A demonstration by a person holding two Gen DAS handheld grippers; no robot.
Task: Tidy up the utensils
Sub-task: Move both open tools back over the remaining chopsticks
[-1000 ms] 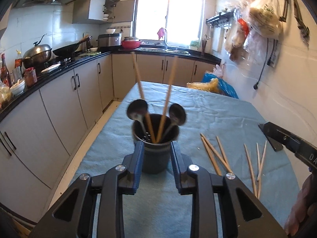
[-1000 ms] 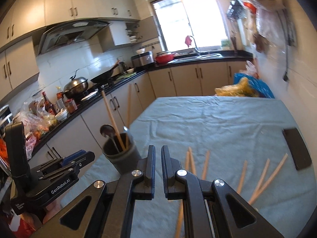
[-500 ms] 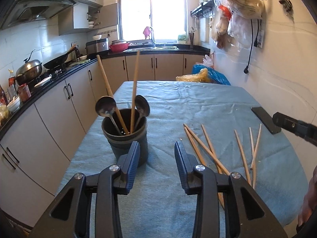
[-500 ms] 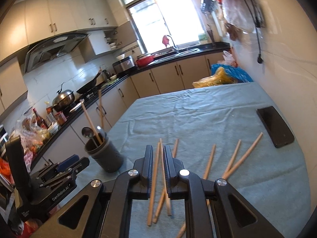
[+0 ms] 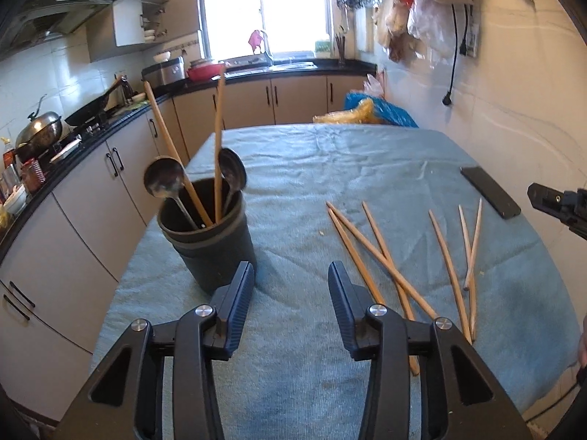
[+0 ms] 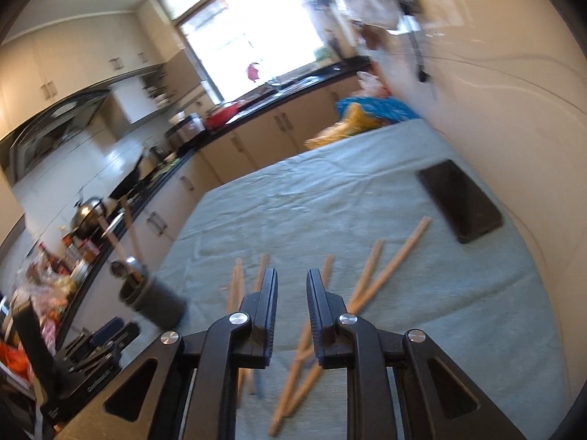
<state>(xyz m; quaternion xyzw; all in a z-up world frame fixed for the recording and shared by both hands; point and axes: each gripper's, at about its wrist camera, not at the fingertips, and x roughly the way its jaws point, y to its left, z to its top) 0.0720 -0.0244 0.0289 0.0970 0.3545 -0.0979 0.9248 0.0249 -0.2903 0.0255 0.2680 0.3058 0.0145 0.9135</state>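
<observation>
A dark utensil cup stands on the blue tablecloth, holding two spoons and two wooden chopsticks. Several loose chopsticks lie on the cloth to its right. My left gripper sits just right of the cup, its jaws opening with only cloth between them. In the right wrist view my right gripper hovers over the loose chopsticks, its jaws opening too, nothing pressed between the pads. The cup shows at lower left there, blurred.
A black phone lies near the wall on the right, also the phone. Blue and yellow bags sit at the table's far end. Cabinets and a stove counter run along the left.
Left gripper let go of the cup and shifted right, jaws spreading. Right gripper swung right and down over the loose chopsticks, rolled, and its jaws parted from nearly shut.
</observation>
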